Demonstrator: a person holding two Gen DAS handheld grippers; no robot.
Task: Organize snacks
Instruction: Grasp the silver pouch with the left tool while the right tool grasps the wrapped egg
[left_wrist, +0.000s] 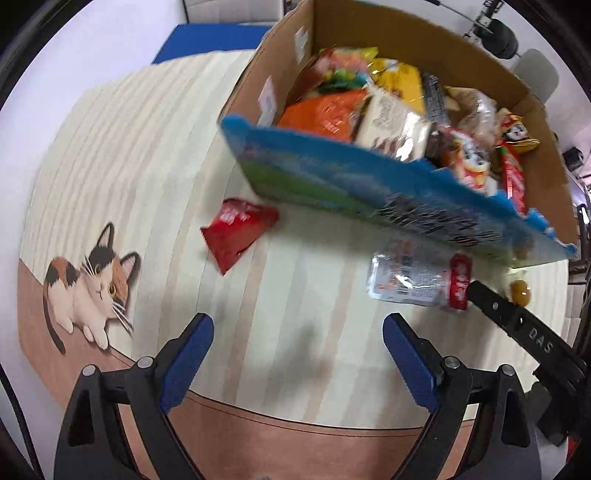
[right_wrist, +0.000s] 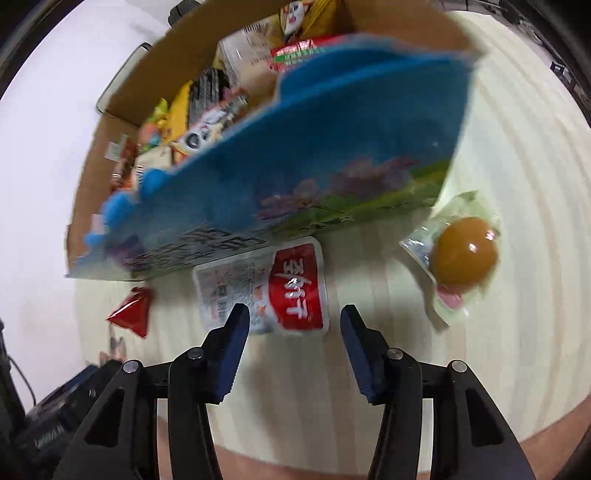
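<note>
The left gripper (left_wrist: 298, 332) points down at the striped table mat (left_wrist: 147, 155) with its blue-padded jaws spread wide and nothing between them; below them there is only bare mat and a faint shadow. From its own camera, a red snack packet (left_wrist: 238, 234) lies on the mat at about eleven o'clock of the jaws, well apart from them, and a clear packet with a red end panel (left_wrist: 421, 282) lies at about two o'clock, near the right-hand finger but not touching it. A printed cat (left_wrist: 92, 284) on the mat sits off at about nine o'clock. The right gripper (right_wrist: 291, 321) has its jaws partly apart, narrower than the left pair, and they stand to either side of the near edge of the clear packet with a red end panel (right_wrist: 266, 291); motion blur hides whether the pads press on it, so a grip cannot be told. In the left view a black finger of that gripper reaches in from four o'clock with its tip at the packet's red end. In the right view a bagged brown egg-shaped snack (right_wrist: 463, 254) lies at about two o'clock, apart from the jaws, and the red snack packet (right_wrist: 131, 312) at about nine o'clock. The cardboard box (left_wrist: 369, 26) with a blue picture front (left_wrist: 369, 184) stands at twelve o'clock, just beyond the clear packet, filled with assorted snack bags (left_wrist: 369, 99).
</note>
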